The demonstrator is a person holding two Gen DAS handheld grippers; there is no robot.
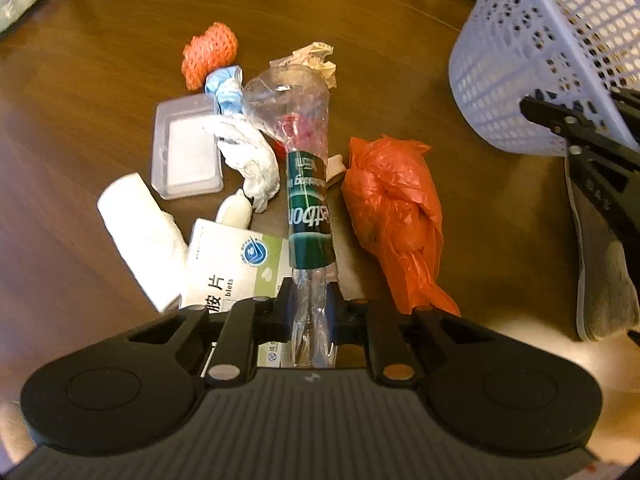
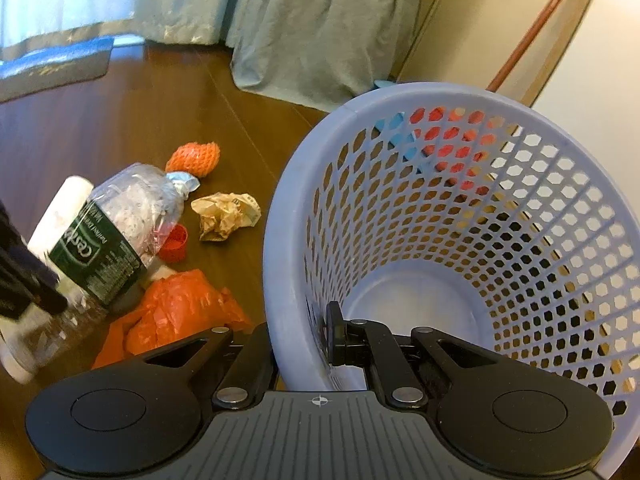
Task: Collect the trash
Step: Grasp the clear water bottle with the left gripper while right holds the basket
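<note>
My left gripper [image 1: 312, 312] is shut on a crushed clear bottle [image 1: 308, 200] with a green label, which sticks out forward above the floor. Under and around it lie an orange plastic bag [image 1: 392, 208], a medicine box [image 1: 232, 264], white tissue [image 1: 252, 160], a clear plastic box [image 1: 184, 148], an orange foam net [image 1: 208, 60] and crumpled brown paper [image 1: 316, 60]. My right gripper [image 2: 308, 336] is shut on the rim of a tilted lavender basket [image 2: 288, 208]; one finger [image 2: 336, 336] is inside, the other hidden behind the wall. The bottle [image 2: 108, 232] shows at its left.
The floor is dark wood. A grey shoe [image 1: 600, 272] lies right of the orange bag, below the basket [image 1: 520, 60]. Teal fabric [image 2: 320, 40] hangs at the back, with a dark mat [image 2: 56, 68] to the far left. A red cap [image 2: 174, 244] lies by the bottle.
</note>
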